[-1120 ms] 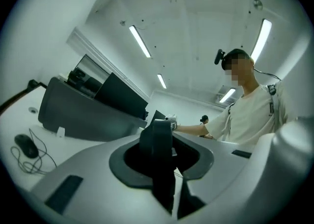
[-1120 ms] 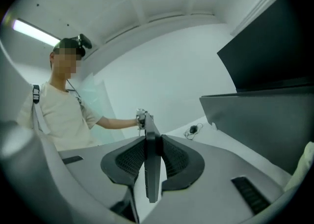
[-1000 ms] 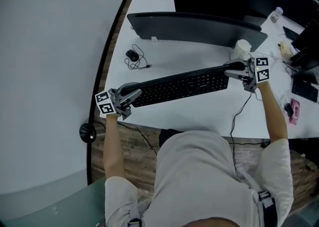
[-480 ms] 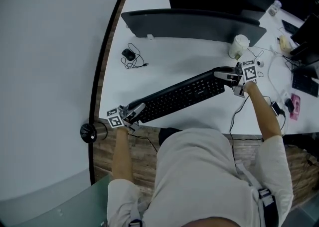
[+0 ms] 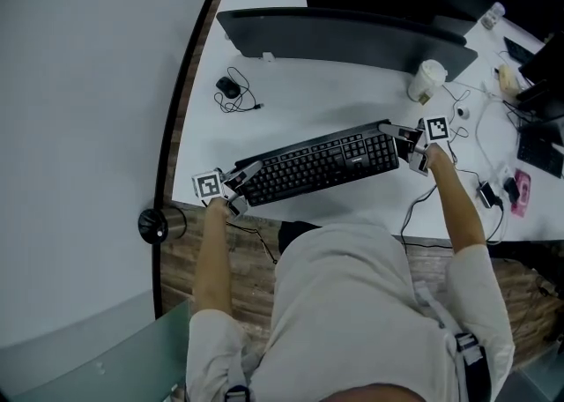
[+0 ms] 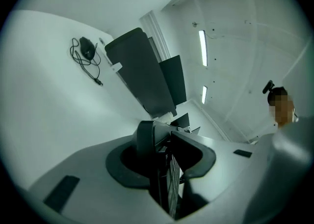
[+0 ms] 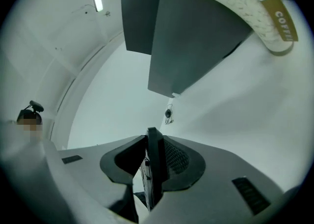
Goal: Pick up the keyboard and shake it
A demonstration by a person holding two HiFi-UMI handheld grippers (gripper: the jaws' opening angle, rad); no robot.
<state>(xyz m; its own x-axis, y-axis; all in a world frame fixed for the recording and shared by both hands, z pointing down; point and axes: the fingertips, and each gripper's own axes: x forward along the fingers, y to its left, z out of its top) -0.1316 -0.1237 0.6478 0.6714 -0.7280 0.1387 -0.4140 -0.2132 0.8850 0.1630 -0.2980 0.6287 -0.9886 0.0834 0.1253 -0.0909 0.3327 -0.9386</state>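
The black keyboard (image 5: 317, 162) lies lengthwise low over the white desk (image 5: 300, 114), near its front edge, keys up. My left gripper (image 5: 242, 175) clamps its left end and my right gripper (image 5: 401, 137) clamps its right end. In the left gripper view the keyboard (image 6: 171, 188) stands edge-on between the jaws of the left gripper (image 6: 164, 139), which have just been opening. In the right gripper view its edge (image 7: 154, 169) fills the jaws of the right gripper (image 7: 152, 144), which have just been closing. Whether the keyboard rests on the desk I cannot tell.
Two dark monitors (image 5: 352, 34) stand along the back of the desk. A paper coffee cup (image 5: 426, 80) sits behind the right gripper. A small black device with a coiled cable (image 5: 231, 92) lies at the back left. Cables and gadgets (image 5: 493, 189) crowd the right side.
The keyboard has come down with both grippers and turned from a tilt to nearly level, keys facing up. Both grippers rolled with it and keep hold of its ends.
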